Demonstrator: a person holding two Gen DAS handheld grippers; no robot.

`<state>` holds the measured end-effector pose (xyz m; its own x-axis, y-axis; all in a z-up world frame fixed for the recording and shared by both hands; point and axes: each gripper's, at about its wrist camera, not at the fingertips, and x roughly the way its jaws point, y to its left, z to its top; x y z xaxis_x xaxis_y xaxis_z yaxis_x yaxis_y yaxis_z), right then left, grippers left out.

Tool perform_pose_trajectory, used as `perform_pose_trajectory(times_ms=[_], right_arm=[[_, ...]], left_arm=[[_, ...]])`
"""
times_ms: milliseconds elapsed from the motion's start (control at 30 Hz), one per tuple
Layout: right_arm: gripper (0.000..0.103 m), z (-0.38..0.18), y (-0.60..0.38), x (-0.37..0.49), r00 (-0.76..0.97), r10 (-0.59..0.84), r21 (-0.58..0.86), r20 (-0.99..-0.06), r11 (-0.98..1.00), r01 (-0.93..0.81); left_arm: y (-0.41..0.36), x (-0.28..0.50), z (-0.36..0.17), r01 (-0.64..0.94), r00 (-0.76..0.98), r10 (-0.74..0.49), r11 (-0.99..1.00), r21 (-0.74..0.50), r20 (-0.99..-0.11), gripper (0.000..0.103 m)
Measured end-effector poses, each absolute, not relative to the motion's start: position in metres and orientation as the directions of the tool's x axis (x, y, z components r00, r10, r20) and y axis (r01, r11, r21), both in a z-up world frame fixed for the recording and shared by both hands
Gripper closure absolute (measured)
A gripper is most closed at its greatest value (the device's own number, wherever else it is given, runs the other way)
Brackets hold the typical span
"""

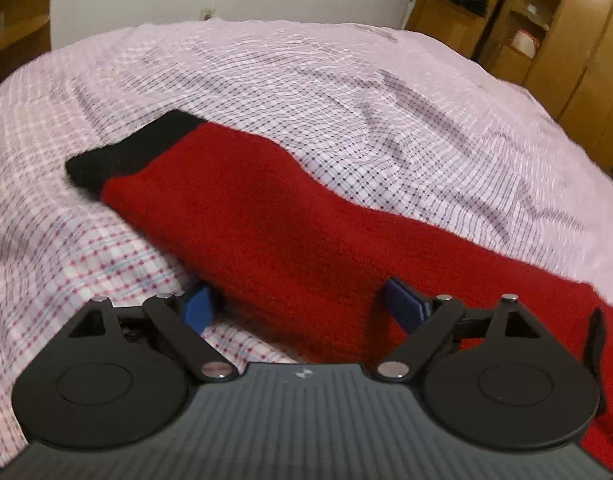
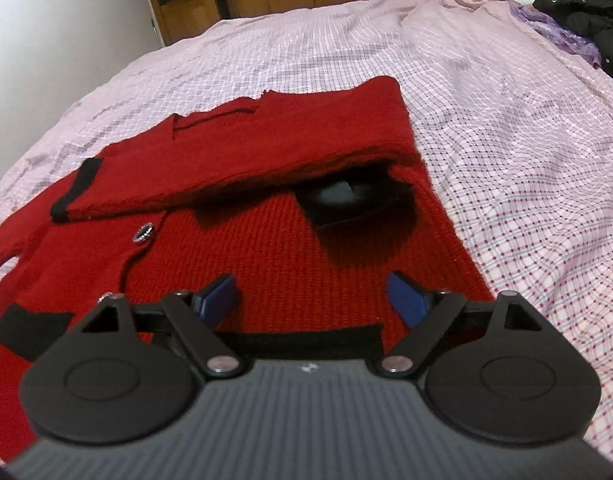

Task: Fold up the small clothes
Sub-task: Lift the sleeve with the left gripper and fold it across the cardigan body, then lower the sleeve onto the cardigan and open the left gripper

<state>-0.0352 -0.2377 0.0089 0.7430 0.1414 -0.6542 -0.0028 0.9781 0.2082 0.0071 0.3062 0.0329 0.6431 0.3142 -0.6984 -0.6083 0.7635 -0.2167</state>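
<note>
One red cardigan [image 2: 266, 248], two visible buttons [image 2: 143, 233], one checked bedsheet [image 2: 506, 140]

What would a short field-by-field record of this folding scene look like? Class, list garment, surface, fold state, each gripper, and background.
garment: red knit cardigan with black trim and buttons
surface: pink checked bedsheet
fold state: one sleeve laid across the body; other sleeve stretched out flat, black cuff at its end
left gripper: open, over the outstretched sleeve
right gripper: open, over the cardigan's lower body
background: wooden wardrobe; dark clothes at the bed's far corner
</note>
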Motion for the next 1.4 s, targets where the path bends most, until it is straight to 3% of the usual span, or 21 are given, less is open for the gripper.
perform_pose_trajectory(times_ms=[67,200,300,433,633,667,800,1400], right_arm=[[0.014,0.008,-0.236,-0.034,0.747,0.136,0.205,-0.651,0.979,-0.001],[0.014,0.007,-0.237,-0.034,0.749,0.14,0.207,-0.648,0.978,-0.004],[0.014,0.006,-0.238,-0.033,0.748,0.147,0.215,-0.647,0.977,-0.006],[0.012,0.004,-0.237,-0.031,0.746,0.143,0.217,-0.65,0.976,0.002],[0.012,0.004,-0.236,-0.031,0.746,0.154,0.214,-0.648,0.977,-0.015],[0.012,0.004,-0.237,-0.031,0.745,0.157,0.217,-0.648,0.976,-0.017],[0.012,0.004,-0.238,-0.032,0.747,0.163,0.223,-0.645,0.975,-0.02],[0.015,0.025,-0.256,-0.05,0.788,0.226,0.355,-0.572,0.935,-0.011]], left_arm=[[0.303,0.009,0.033,-0.598,0.647,0.326,0.778,-0.193,-0.689,0.016],[0.295,0.003,0.04,-0.574,0.676,0.341,0.799,-0.177,-0.653,0.059],[0.288,-0.005,0.051,-0.545,0.716,0.337,0.817,-0.188,-0.612,0.069],[0.279,-0.011,0.067,-0.49,0.774,0.294,0.839,-0.237,-0.561,0.071],[0.277,-0.001,0.062,-0.473,0.773,0.24,0.834,-0.283,-0.587,0.072],[0.275,-0.005,0.063,-0.458,0.789,0.228,0.837,-0.3,-0.57,0.079],[0.272,-0.014,0.073,-0.425,0.816,0.205,0.846,-0.322,-0.54,0.087],[0.177,0.0,0.16,-0.141,0.936,0.016,0.932,-0.335,-0.351,0.088]])
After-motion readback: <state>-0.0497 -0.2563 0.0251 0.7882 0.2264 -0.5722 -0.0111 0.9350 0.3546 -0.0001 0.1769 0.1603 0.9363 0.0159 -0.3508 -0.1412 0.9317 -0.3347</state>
